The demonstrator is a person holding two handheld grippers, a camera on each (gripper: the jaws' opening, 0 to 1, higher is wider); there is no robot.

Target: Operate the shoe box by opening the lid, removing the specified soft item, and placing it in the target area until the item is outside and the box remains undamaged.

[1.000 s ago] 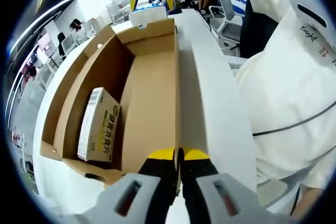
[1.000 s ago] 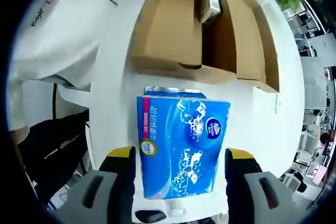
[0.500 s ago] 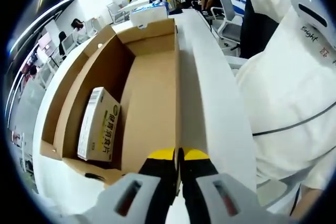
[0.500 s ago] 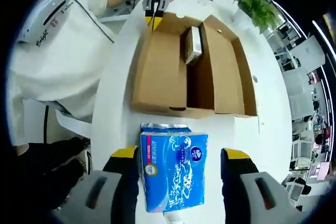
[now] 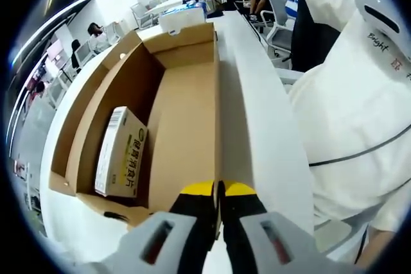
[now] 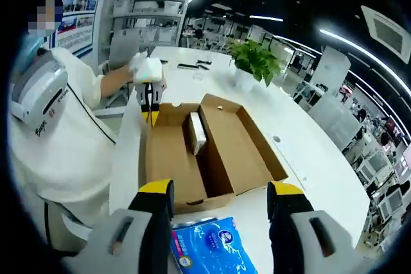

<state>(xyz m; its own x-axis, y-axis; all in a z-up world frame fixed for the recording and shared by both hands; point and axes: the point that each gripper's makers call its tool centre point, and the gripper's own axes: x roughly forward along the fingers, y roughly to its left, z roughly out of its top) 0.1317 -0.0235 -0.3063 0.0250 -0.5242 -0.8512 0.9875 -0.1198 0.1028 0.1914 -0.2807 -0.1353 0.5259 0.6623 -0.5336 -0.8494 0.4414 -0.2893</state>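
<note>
The brown cardboard shoe box (image 5: 186, 113) lies open on the white table. Its lid (image 5: 257, 107), white on the outside, stands up along the right side. My left gripper (image 5: 218, 189) is shut on the lid's near edge. A small white and green carton (image 5: 121, 152) lies inside the box. In the right gripper view the box (image 6: 237, 158) is ahead, with the carton (image 6: 197, 133) in it and the left gripper (image 6: 149, 91) at its far end. The blue tissue pack (image 6: 209, 251) lies on the table under my open right gripper (image 6: 221, 194), apart from its jaws.
A person in a white top (image 6: 58, 152) stands along the lid side of the table. A potted plant (image 6: 255, 61) and small items sit at the table's far end. Office chairs (image 5: 276, 11) and desks stand beyond. The table edge (image 5: 302, 178) runs near the person.
My right gripper has lifted up and back from the tissue pack, which stays on the table beside the box. The left gripper and the lid have not moved.
</note>
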